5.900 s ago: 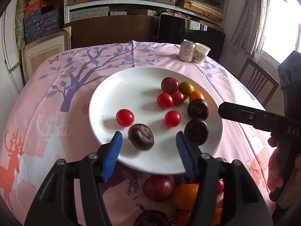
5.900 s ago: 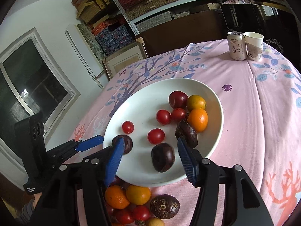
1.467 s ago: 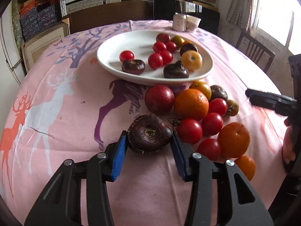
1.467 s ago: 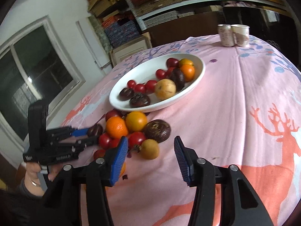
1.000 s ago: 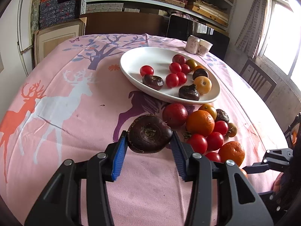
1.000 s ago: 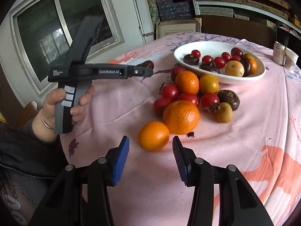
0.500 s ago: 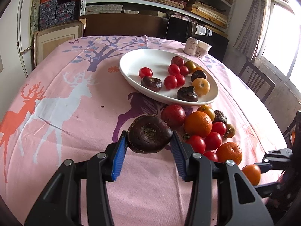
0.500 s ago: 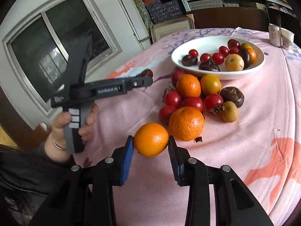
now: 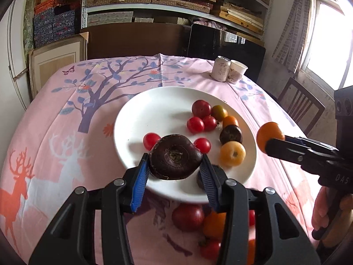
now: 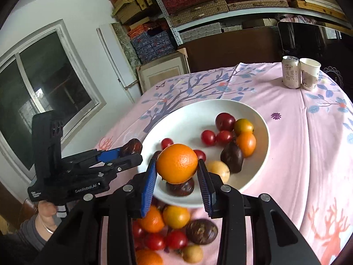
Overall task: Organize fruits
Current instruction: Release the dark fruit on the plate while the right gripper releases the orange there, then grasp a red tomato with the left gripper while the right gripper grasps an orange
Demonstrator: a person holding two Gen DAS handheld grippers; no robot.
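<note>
My left gripper (image 9: 174,172) is shut on a dark purple fruit (image 9: 175,160) and holds it above the near rim of the white plate (image 9: 154,108). My right gripper (image 10: 177,177) is shut on an orange (image 10: 177,163) and holds it over the plate's near edge (image 10: 262,154). The orange also shows in the left wrist view (image 9: 269,135), at the plate's right side. The plate holds several red tomatoes (image 9: 195,124), dark fruits (image 9: 230,134) and yellow and orange fruits (image 9: 232,153). The left gripper with its dark fruit (image 10: 131,146) shows at the left of the right wrist view.
A pile of loose fruit (image 10: 176,229) lies on the pink tablecloth (image 9: 55,145) in front of the plate. A can (image 9: 221,68) and a paper cup (image 9: 237,71) stand at the far edge. A chair (image 9: 300,108) stands at the right.
Both grippers have moved forward from the loose pile to the plate, each carrying its fruit. The right gripper closed on the orange about half a second ago and lifted it.
</note>
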